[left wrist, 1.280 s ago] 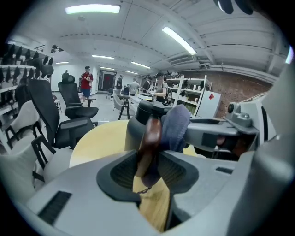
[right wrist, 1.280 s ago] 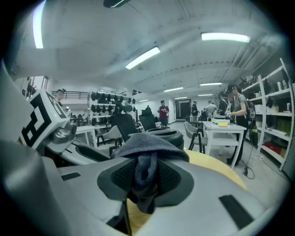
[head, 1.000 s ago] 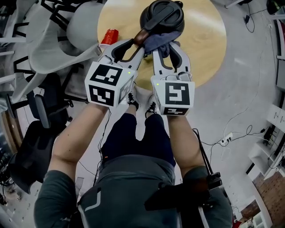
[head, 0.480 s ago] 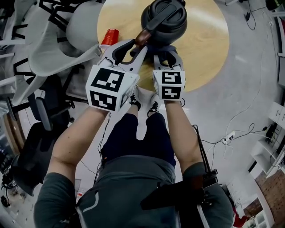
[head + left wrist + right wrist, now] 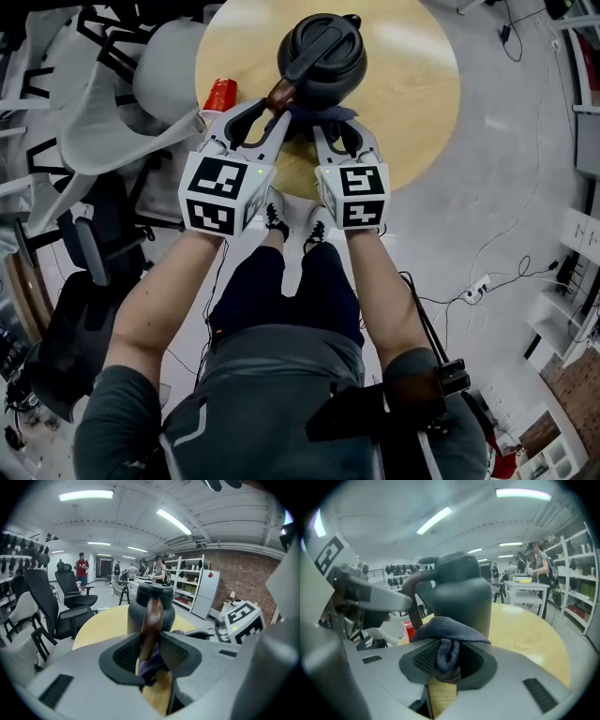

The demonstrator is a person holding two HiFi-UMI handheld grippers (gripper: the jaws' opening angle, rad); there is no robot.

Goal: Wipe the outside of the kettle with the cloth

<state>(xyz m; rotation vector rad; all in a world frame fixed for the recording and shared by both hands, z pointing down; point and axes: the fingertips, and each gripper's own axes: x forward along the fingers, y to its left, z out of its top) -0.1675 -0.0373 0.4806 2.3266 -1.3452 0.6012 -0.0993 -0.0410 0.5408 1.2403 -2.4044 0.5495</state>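
Kettle (image 5: 323, 61) on the desk (image 5: 412, 94): its handle (image 5: 150, 620) is clamped in the left tool (image 5: 268, 109); the cloth (image 5: 447, 641), clamped in the right tool (image 5: 339, 131), is held against the kettle's near side.

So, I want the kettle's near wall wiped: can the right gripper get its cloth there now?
Probably yes. The right gripper, shut on the cloth, faces the kettle wall close ahead with nothing between; the left gripper, clamped on the handle, sits beside, not across.
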